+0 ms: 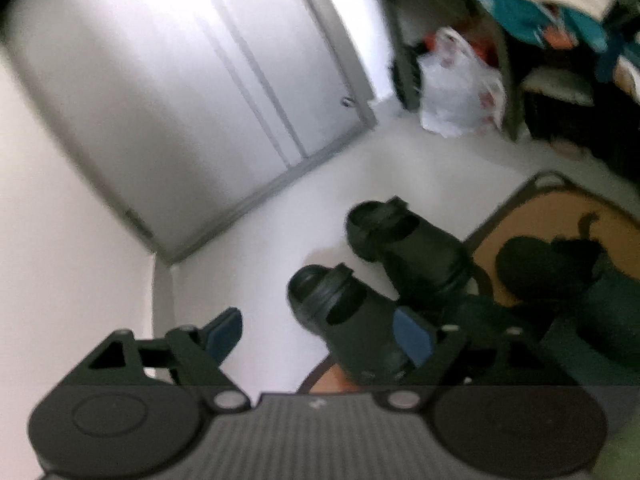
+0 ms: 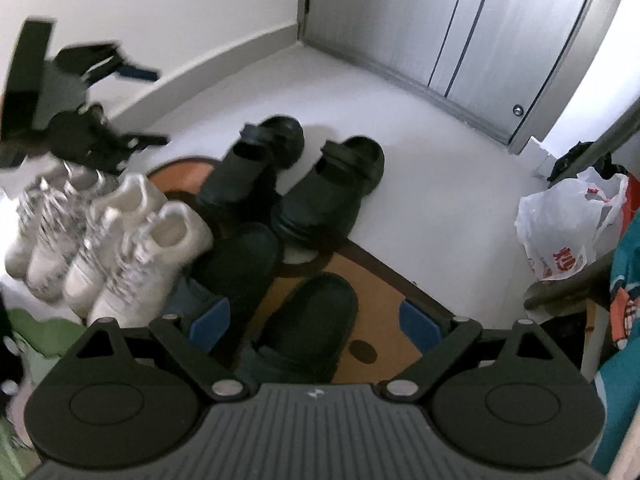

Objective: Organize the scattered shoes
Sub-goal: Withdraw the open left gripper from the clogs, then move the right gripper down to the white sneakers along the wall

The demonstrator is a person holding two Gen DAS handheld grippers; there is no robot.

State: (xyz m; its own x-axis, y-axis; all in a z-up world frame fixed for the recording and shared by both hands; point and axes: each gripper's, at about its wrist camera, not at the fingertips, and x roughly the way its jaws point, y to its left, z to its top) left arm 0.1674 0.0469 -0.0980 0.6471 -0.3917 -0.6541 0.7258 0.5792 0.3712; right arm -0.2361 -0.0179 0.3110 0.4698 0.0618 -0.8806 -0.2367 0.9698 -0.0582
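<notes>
Shoes mostly lined up around the orange mat: two black strap shoes side by side at its far edge, toes on the white floor, and white sneakers just off its left side. Left claw is spread wide, nothing in it. Right claw is released too, hanging over the mat and a dark slipper.

2 black strap shoes, 4 white sneakers, 1 plastic bag, 1 mat.
</notes>
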